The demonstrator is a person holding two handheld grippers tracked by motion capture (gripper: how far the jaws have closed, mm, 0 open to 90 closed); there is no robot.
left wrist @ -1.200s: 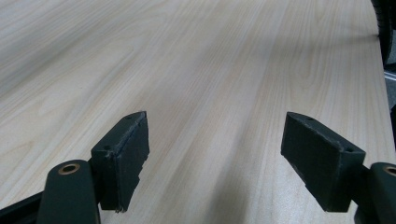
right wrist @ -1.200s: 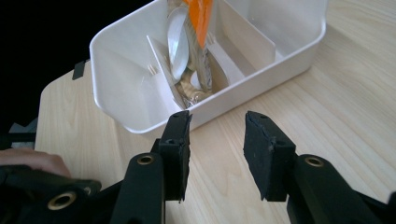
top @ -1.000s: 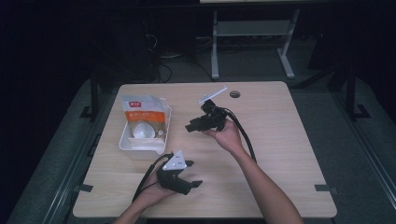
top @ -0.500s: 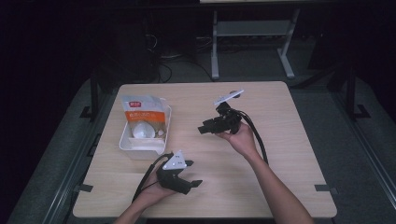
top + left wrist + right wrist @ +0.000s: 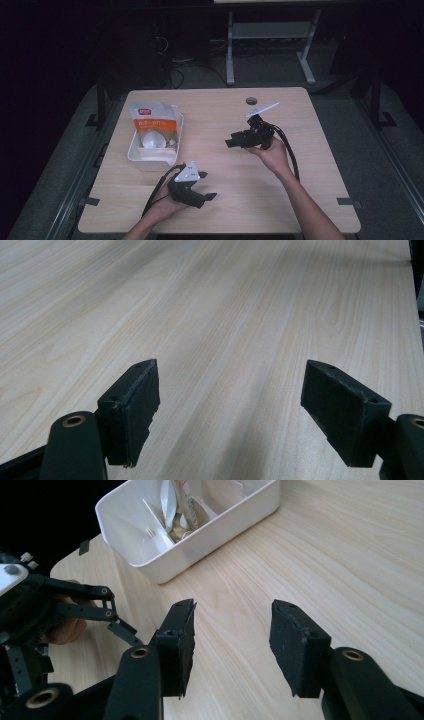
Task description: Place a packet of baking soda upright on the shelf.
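Observation:
A white plastic tray [image 5: 134, 150] stands at the table's left and holds an orange-and-white packet [image 5: 151, 116] and a white cup [image 5: 152, 141]. My right gripper [image 5: 230, 142] hovers mid-table, right of the tray, with its jaws pointing left toward it. Its jaws have just been opening, and in the right gripper view the gripper [image 5: 232, 635] has only bare wood between its jaws. That view shows the tray [image 5: 225, 522] ahead. My left gripper [image 5: 207, 186] rests near the front edge, held in a hand. It is open, and the left gripper view shows it [image 5: 230, 405] open over bare tabletop.
The light wooden table [image 5: 310, 200] has a small dark hole [image 5: 251, 101] near its far edge. Dark floor, cables and a metal stand [image 5: 270, 35] lie beyond the table. In the right gripper view the left gripper [image 5: 107, 612] is at the left.
My right hand has carried its gripper to the right, away from the tray and toward the middle of the table. The left hand has stayed put.

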